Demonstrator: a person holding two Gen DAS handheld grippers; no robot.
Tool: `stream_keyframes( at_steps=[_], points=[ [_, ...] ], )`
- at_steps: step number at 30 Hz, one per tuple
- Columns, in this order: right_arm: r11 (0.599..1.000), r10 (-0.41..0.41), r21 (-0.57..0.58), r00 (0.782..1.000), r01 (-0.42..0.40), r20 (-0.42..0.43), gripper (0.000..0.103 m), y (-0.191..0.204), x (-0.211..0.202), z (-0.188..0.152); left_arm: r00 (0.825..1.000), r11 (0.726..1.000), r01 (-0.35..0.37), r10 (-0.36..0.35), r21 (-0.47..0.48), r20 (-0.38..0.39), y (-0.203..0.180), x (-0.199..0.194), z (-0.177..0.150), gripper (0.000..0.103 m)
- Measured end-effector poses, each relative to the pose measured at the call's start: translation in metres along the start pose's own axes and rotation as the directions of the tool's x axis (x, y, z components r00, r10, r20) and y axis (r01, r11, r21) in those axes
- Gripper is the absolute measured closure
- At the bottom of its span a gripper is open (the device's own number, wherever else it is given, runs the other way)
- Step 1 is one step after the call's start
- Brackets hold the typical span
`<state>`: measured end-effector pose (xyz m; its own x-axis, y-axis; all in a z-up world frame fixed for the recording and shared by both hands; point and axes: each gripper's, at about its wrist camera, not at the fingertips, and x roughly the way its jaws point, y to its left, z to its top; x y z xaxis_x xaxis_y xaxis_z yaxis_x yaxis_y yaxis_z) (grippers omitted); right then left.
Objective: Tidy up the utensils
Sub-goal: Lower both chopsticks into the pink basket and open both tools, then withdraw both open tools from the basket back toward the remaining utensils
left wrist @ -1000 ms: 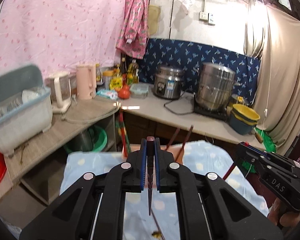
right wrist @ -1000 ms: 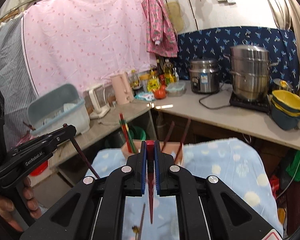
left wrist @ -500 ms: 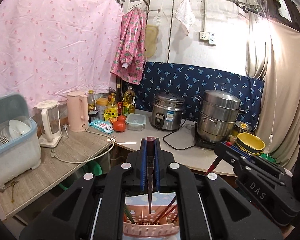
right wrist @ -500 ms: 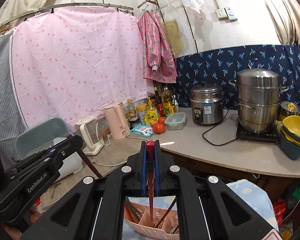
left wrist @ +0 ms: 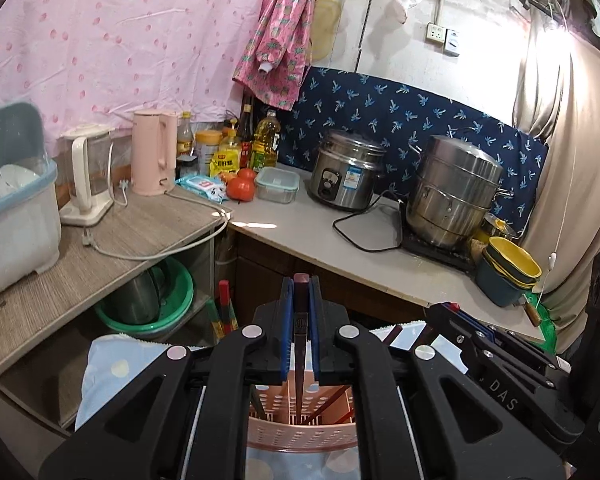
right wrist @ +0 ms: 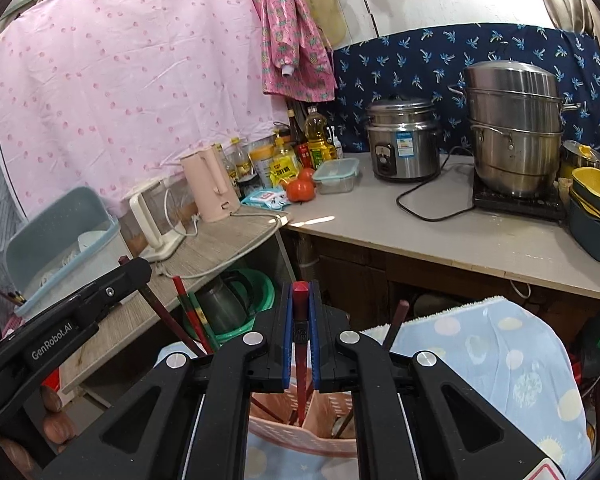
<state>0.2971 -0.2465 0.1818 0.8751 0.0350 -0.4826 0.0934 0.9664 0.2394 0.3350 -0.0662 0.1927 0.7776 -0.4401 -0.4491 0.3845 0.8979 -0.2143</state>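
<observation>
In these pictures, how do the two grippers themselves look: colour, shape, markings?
Both are black plastic, with angular arms joined by round silver bolts and narrow blue pads on the inner faces of the fingers. The left gripper bears white lettering "GenRobot.AI" on its side, seen from the right wrist view. The right gripper shows "DAS" on its side and a red-edged sticker at its base. No cables show.

My pink perforated plastic utensil basket (right wrist: 300, 436) sits on the blue spotted cloth (right wrist: 492, 356); grey counter (right wrist: 420, 232) behind; wooden shelf (right wrist: 220, 240) left
</observation>
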Motion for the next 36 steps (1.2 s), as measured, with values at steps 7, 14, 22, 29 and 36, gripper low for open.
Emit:
stream_keyframes(
  at_steps=[7,14,22,29,36],
  points=[
    [0.999,-0.029,0.013,1.000,0.029,0.003,0.084,-0.010,-0.010,-0.011,0.998,0.998,-0.061,0.061,0.001,-0.006,0.004,-0.005,-0.011,0.058],
    [0.999,-0.027,0.020,1.000,0.027,0.001,0.083,-0.016,-0.034,-0.026,0.996,0.996,-0.086,0.086,-0.001,-0.020,0.006,-0.019,-0.025,0.058],
    [0.999,-0.020,-0.027,0.999,0.018,-0.043,0.083,-0.008,-0.065,-0.071,0.992,0.993,-0.114,0.115,0.030,-0.054,-0.001,-0.045,-0.059,0.058],
    [0.996,-0.030,-0.083,0.992,0.020,-0.122,0.083,-0.003,-0.091,-0.132,0.980,0.992,-0.120,0.122,0.024,-0.157,-0.003,-0.061,-0.120,0.057],
    [0.989,-0.061,-0.148,0.968,0.025,-0.244,0.083,0.002,-0.109,-0.210,0.945,0.986,-0.161,0.163,0.028,-0.283,0.001,-0.075,-0.199,0.057]
  ],
)
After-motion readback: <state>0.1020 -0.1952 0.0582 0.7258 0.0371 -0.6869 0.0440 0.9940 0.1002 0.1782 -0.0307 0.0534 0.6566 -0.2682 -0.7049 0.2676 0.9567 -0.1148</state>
